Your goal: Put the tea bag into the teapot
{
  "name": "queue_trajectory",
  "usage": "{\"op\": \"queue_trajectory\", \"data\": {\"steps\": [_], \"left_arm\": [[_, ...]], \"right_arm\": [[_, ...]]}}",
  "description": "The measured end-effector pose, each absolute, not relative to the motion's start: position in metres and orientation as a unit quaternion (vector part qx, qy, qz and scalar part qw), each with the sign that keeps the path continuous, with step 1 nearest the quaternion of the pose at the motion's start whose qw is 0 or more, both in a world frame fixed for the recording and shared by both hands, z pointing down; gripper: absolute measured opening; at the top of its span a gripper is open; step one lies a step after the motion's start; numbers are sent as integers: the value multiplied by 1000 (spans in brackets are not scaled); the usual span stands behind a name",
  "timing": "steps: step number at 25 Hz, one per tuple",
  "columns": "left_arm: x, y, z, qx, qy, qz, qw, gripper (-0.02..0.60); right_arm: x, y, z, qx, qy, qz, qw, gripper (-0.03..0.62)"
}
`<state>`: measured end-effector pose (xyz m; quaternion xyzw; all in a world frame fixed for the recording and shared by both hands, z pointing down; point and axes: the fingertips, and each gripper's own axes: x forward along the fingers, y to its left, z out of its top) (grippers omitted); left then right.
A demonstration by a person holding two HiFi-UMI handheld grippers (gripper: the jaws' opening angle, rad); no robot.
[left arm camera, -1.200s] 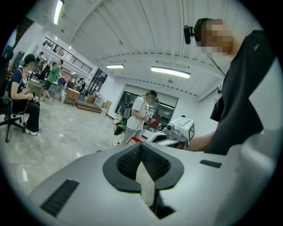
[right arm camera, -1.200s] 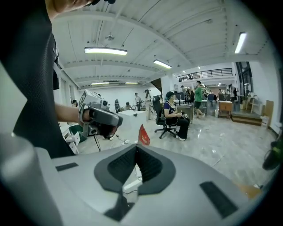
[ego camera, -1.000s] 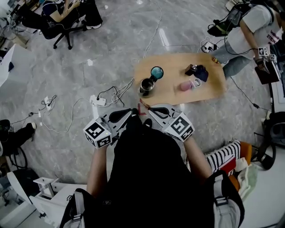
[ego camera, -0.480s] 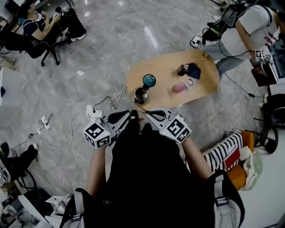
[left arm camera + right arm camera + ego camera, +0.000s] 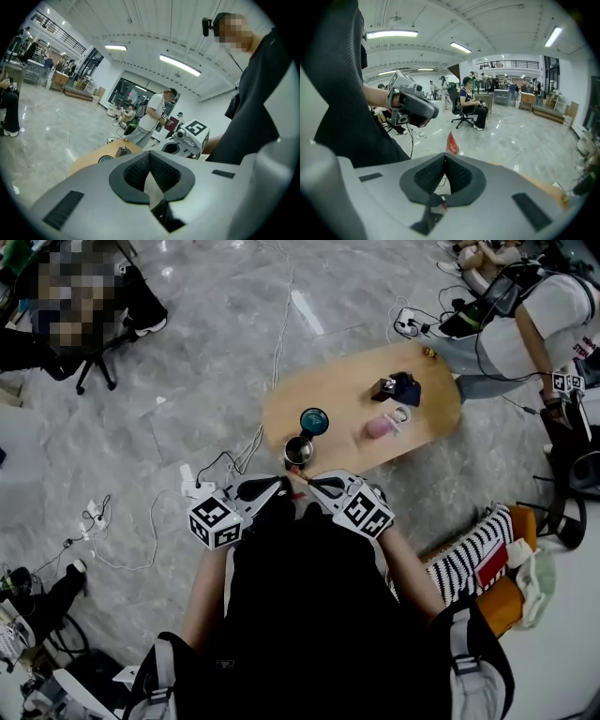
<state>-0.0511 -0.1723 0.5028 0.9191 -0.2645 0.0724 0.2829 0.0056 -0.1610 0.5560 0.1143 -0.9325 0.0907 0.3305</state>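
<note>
Teapot: the steel teapot (image 5: pixel 298 450) stands open-topped at the near edge of the wooden table (image 5: pixel 431 423). Its inside looks dark, and I cannot tell what it holds.
Teal cup: a round teal cup (image 5: pixel 314 419) stands just beside the teapot, on its far side. Its contents cannot be made out.
Pink cup: a pink cup (image 5: pixel 379 427) sits towards the middle of the table, well apart from the teapot. A dark box (image 5: pixel 401 387) lies beyond it.
Tea bag: the red tea bag (image 5: pixel 297 478) is off the table, between the two gripper tips and just short of the teapot. In the right gripper view its red corner (image 5: pixel 452 144) sticks up past the jaw tips.
Right gripper: the right gripper (image 5: pixel 315 486) has its jaws pressed together, pinching the tea bag.
Left gripper: the left gripper (image 5: pixel 280 487) has its jaws pressed together at the tips (image 5: pixel 150 155), close beside the right one.
Change: the teapot now shows nearer to the gripper tips than a second ago. The things on the table keep the same arrangement.
</note>
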Motion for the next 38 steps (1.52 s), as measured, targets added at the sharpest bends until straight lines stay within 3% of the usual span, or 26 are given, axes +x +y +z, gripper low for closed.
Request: {"op": "queue_trajectory", "data": {"steps": [20, 38], "left_arm": [[-64, -208, 566, 905, -194, 150, 346, 9], [-83, -214, 572, 898, -183, 171, 361, 10]], "right_arm": [[10, -205, 685, 135, -878, 209, 408, 8], [-8, -244, 792, 192, -839, 312, 402, 8]]}}
